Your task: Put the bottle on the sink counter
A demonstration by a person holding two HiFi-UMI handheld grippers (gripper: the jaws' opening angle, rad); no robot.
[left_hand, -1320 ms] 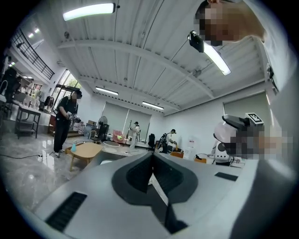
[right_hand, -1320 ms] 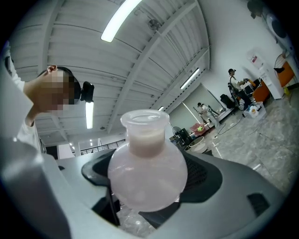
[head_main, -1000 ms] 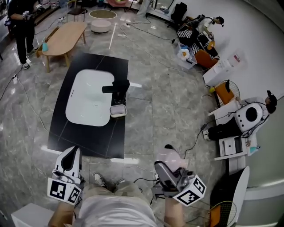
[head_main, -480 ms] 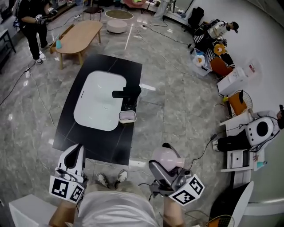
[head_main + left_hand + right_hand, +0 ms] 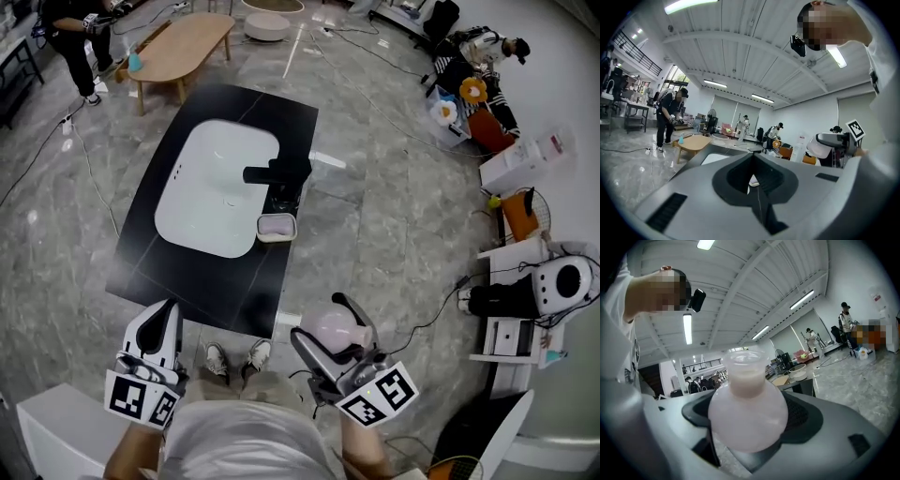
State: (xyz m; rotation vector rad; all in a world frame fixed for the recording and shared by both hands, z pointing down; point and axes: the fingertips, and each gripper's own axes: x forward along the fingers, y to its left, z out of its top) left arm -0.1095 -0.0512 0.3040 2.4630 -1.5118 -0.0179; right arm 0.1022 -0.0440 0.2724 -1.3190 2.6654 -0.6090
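Grey marble floor (image 5: 394, 206) carries a black worktop (image 5: 206, 281) with a white sink (image 5: 211, 183) set in it. Right tool (image 5: 328, 326) clamped on round pink bottle (image 5: 747, 413), off the worktop's near right corner. Left tool (image 5: 166, 311) jaws together, empty, at the worktop's near edge.

Right tool (image 5: 323, 321) grips pink bottle (image 5: 333, 333) — apparently short of sink counter (image 5: 202, 281).

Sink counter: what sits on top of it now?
On the sink counter: a white basin, a black faucet and a small tray beside them; the tray's contents cannot be made out. The bottle is in the right tongs, not on it.
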